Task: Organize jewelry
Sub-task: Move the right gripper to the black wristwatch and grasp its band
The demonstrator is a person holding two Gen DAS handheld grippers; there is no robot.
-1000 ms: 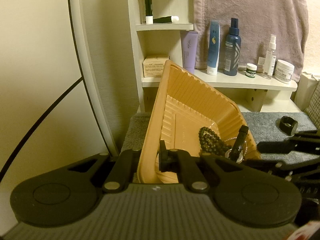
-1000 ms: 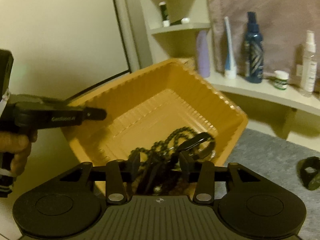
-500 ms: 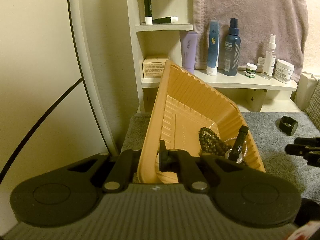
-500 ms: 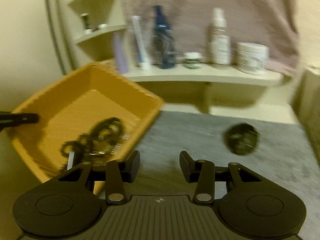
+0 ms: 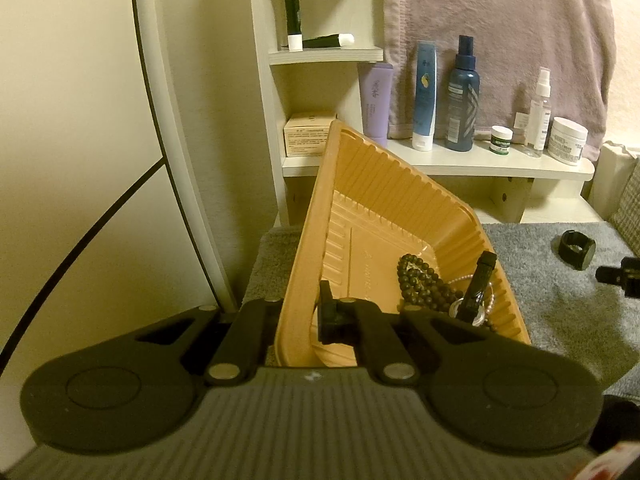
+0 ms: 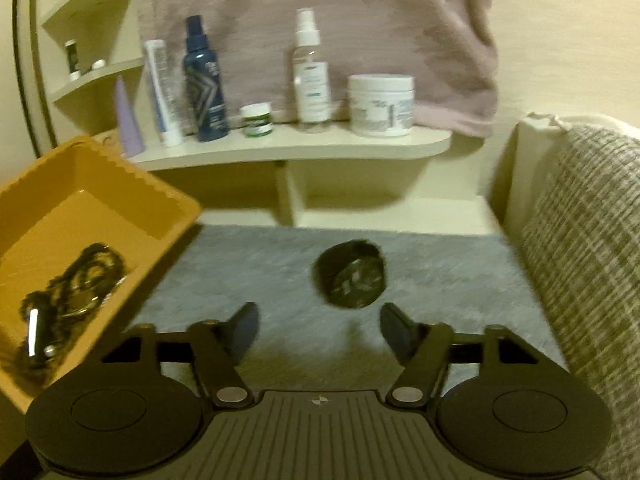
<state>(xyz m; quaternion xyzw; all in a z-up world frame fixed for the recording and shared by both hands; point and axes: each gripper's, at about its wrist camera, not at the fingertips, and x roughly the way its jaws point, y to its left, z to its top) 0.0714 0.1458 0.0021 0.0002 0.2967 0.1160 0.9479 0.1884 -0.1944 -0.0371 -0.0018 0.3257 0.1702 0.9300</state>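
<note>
My left gripper point(image 5: 298, 316) is shut on the near rim of an orange plastic tray point(image 5: 360, 208) and holds it tilted. In the tray lie a dark bead necklace point(image 5: 420, 284), a black watch point(image 5: 478, 284) and a pearl strand. The tray also shows at the left of the right wrist view point(image 6: 80, 184). My right gripper point(image 6: 318, 328) is open and empty, just short of a dark round band point(image 6: 350, 276) that lies on the grey mat point(image 6: 256, 264). The band also shows in the left wrist view point(image 5: 574, 248).
A cream shelf point(image 6: 288, 148) behind the mat carries bottles, tubes and jars. A pink towel point(image 5: 500, 20) hangs behind it. A woven cushion point(image 6: 584, 240) stands at the right. A mirror frame point(image 5: 168, 140) curves at the left.
My right gripper has let go of the watch in the tray, swung right to the dark band on the mat and opened wider. The left gripper and tray have not moved.
</note>
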